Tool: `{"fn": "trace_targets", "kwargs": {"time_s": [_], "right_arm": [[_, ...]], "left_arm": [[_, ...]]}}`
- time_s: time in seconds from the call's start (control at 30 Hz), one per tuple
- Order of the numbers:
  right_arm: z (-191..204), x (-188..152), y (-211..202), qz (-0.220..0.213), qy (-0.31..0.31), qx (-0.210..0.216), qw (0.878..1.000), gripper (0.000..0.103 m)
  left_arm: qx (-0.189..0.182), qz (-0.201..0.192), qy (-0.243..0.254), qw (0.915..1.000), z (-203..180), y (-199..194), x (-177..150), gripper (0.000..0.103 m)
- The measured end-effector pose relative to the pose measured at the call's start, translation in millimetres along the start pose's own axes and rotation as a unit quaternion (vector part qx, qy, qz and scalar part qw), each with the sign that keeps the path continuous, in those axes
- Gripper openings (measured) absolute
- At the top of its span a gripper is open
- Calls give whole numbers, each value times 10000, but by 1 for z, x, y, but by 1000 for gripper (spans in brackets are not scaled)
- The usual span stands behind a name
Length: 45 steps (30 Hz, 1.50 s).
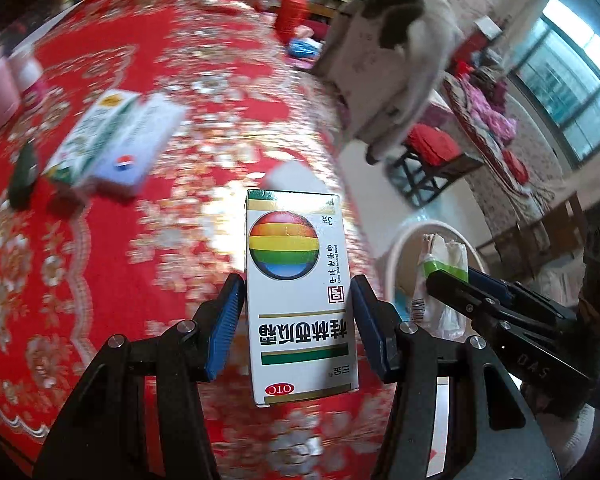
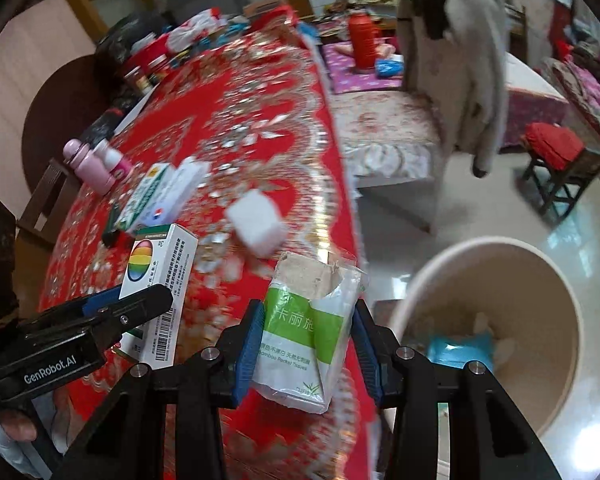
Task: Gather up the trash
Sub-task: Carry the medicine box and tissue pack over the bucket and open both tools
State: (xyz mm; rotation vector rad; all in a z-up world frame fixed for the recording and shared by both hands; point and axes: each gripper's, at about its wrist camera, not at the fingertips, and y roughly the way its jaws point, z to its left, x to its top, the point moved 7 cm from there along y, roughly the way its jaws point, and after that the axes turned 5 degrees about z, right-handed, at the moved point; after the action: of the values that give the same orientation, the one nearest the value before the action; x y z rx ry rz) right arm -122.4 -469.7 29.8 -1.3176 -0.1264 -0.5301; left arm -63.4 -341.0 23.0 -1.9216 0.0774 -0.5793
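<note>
Left tool (image 1: pixel 298 312) clenched on a white medicine box (image 1: pixel 296 292) held above the red-clothed desk (image 1: pixel 100 260) near its edge, right tool (image 2: pixel 306 344) gripping a torn tissue packet (image 2: pixel 308 328) over that same desk edge, cream bin (image 2: pixel 496 320) on the floor just beside.

The bin (image 2: pixel 496 320) sits at lower right, beside the table (image 2: pixel 260 120). Boxes (image 2: pixel 160 196) lie on the table at centre left, bottles (image 2: pixel 94 164) behind them.
</note>
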Motion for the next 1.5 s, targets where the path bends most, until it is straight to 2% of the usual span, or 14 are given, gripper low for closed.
{"fn": "trace_targets", "kwargs": {"time_s": [0.37, 0.7, 1.0, 1.4, 1.5], "right_arm": [[-87, -26, -33, -58, 620, -447, 9971, 42], [-135, -48, -43, 8, 1015, -637, 9928, 42], [-160, -60, -44, 91, 1207, -728, 9900, 42], [-173, -62, -41, 169, 1281, -804, 9884, 42], [-176, -61, -41, 167, 1334, -817, 9876, 49]], "left_arm": [[-258, 195, 644, 9974, -85, 28, -6, 53], [-443, 416, 928, 9938, -132, 55, -19, 53], [-433, 549, 1004, 9925, -154, 72, -25, 53], [-500, 613, 965, 9922, -160, 83, -22, 53], [-579, 613, 922, 9922, -161, 84, -20, 54]]}}
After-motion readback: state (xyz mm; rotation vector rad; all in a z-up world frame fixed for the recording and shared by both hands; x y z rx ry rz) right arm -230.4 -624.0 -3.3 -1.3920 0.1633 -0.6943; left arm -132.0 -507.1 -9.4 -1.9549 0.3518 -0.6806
